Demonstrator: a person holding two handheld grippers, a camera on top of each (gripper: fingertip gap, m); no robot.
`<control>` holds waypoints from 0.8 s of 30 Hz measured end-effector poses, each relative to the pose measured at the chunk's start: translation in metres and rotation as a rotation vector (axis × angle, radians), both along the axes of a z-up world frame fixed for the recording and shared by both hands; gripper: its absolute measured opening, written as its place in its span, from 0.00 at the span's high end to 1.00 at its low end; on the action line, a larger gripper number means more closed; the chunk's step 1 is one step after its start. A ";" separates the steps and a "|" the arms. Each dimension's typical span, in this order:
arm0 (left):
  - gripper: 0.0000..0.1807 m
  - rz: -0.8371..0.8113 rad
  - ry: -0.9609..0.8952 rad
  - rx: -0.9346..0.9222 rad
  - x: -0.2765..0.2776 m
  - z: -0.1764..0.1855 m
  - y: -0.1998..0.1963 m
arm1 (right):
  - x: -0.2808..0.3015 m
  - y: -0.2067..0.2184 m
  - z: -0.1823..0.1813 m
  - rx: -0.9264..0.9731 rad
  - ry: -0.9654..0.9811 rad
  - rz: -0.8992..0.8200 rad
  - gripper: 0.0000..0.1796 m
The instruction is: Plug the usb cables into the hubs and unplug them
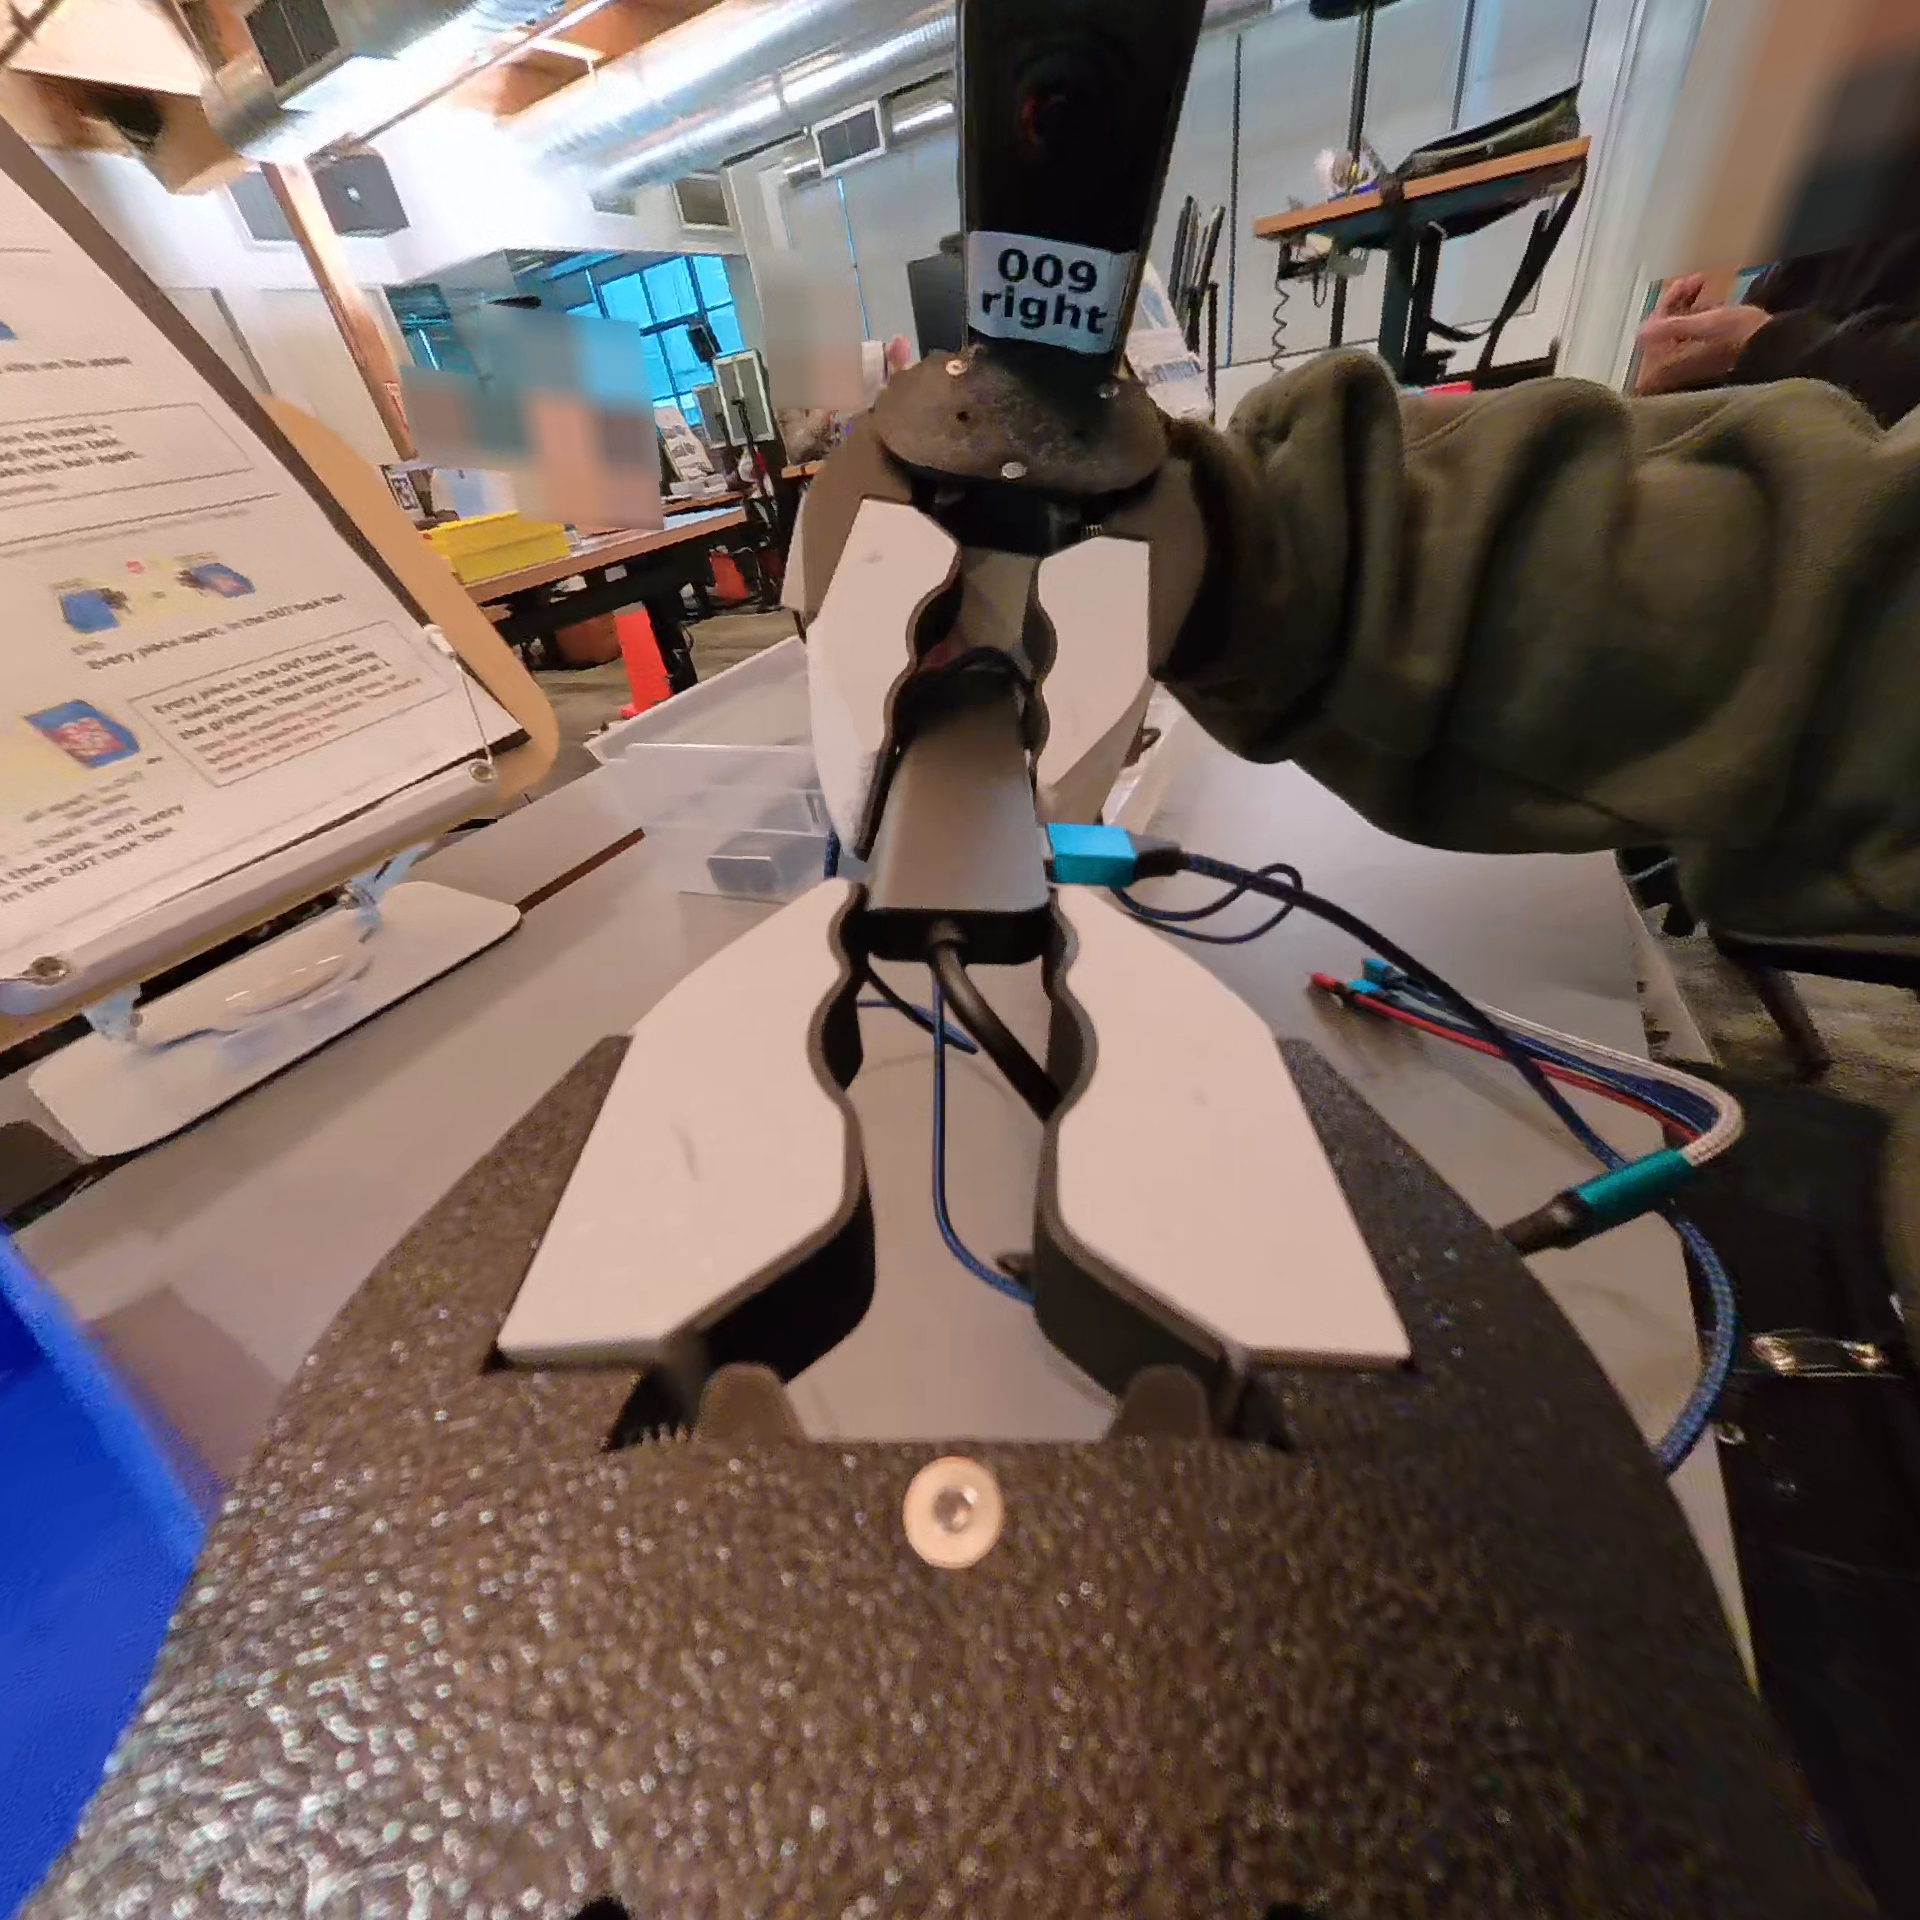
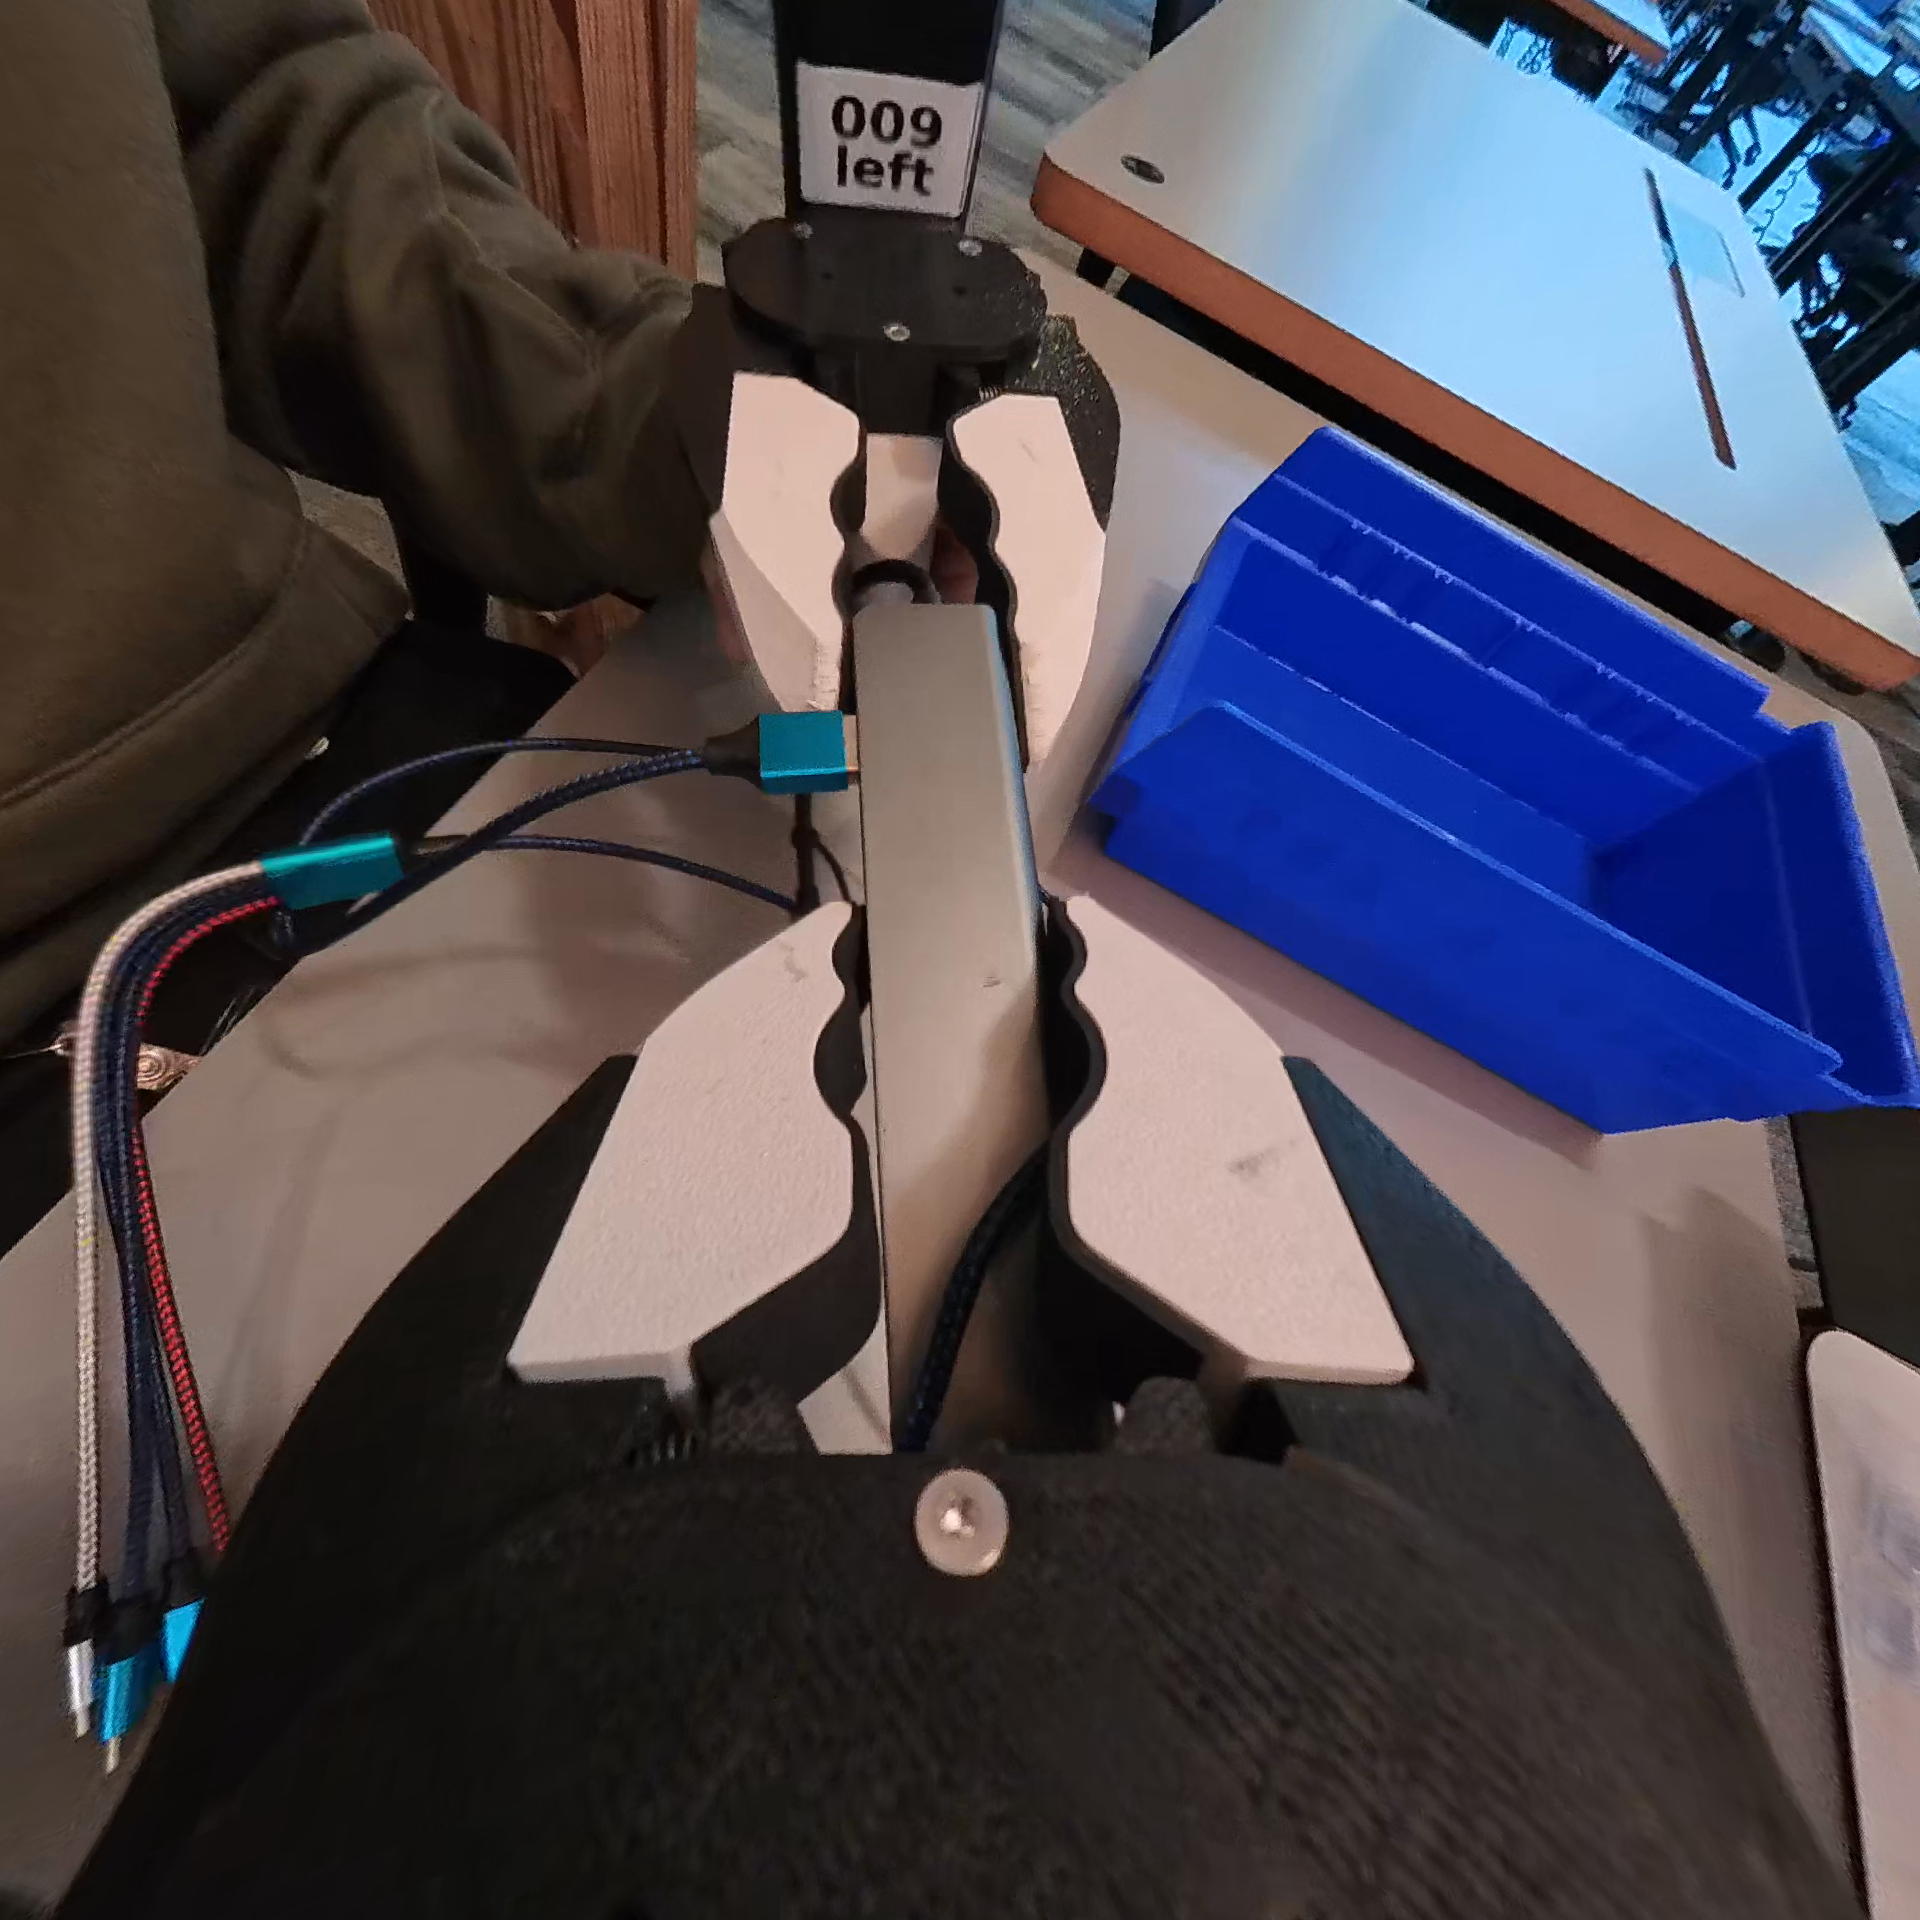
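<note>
Hub (image 1: pixel 961 821) held up off the table (image 1: pixel 312 1195) in the left wrist view, near end pinched in the left gripper (image 1: pixel 951 935), jaws narrow on its black cap. Far end clamped likewise by the right gripper (image 1: pixel 971 665). Teal plug (image 1: pixel 1091 854) seated in the hub's right side, cord (image 1: pixel 1507 1049) trailing right.

From the right wrist view: hub (image 2: pixel 945 883) gripped narrow between the right gripper (image 2: pixel 961 997) fingers, left gripper (image 2: pixel 914 561) closed on the far end. Plug (image 2: pixel 802 752) on the left side; blue bin (image 2: pixel 1455 831) to the right. Likely light, rigid and smooth-sided, so prone to slipping; best held across the flat sides. Plug best taken by its stiff teal shell, not the limp braided cord.
</note>
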State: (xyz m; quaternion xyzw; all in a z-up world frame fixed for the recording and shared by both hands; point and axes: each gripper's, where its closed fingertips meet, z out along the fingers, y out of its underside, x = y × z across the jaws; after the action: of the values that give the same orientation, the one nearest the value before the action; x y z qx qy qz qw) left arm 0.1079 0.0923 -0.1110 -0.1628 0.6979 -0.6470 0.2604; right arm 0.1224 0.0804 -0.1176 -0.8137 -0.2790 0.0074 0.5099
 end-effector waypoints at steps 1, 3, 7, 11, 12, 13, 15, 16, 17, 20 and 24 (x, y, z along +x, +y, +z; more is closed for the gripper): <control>0.83 -0.007 0.016 -0.002 -0.001 -0.001 0.000 | 0.000 0.000 -0.002 -0.013 -0.004 -0.001 0.82; 0.82 -0.031 0.025 -0.010 -0.003 -0.002 -0.001 | 0.000 0.001 -0.003 -0.019 -0.009 0.003 0.82; 0.80 -0.067 0.050 -0.031 -0.006 -0.002 -0.002 | 0.000 0.000 -0.005 -0.026 -0.008 0.010 0.82; 0.80 -0.082 0.084 -0.057 -0.006 -0.002 -0.003 | 0.002 0.001 -0.013 -0.054 -0.015 0.005 0.82; 0.81 -0.067 0.064 -0.031 -0.005 -0.004 -0.002 | 0.002 0.001 -0.013 -0.044 -0.014 0.004 0.82; 0.82 -0.043 0.042 -0.008 -0.003 -0.006 0.000 | 0.002 0.001 -0.013 -0.042 -0.005 0.003 0.82; 0.82 -0.027 0.053 0.024 -0.002 -0.010 0.001 | 0.003 0.000 -0.018 -0.071 0.009 -0.003 0.82; 0.80 -0.041 0.060 0.031 -0.003 -0.011 0.000 | 0.003 -0.001 -0.021 -0.088 -0.001 -0.003 0.82; 0.77 -0.058 0.056 0.033 -0.005 -0.010 -0.002 | 0.003 -0.001 -0.024 -0.108 -0.003 -0.008 0.82; 0.82 -0.031 0.041 0.041 -0.003 -0.009 0.000 | 0.005 -0.001 -0.025 -0.114 0.001 -0.016 0.82; 0.93 -0.034 0.043 0.038 -0.003 -0.011 -0.003 | 0.005 -0.001 -0.022 -0.098 -0.005 -0.015 0.82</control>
State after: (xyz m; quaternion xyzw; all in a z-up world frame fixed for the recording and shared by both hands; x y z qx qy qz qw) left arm 0.1051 0.0896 -0.1223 -0.1601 0.7180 -0.6344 0.2373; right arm 0.1278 0.0795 -0.1394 -0.8398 -0.2735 0.0152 0.4688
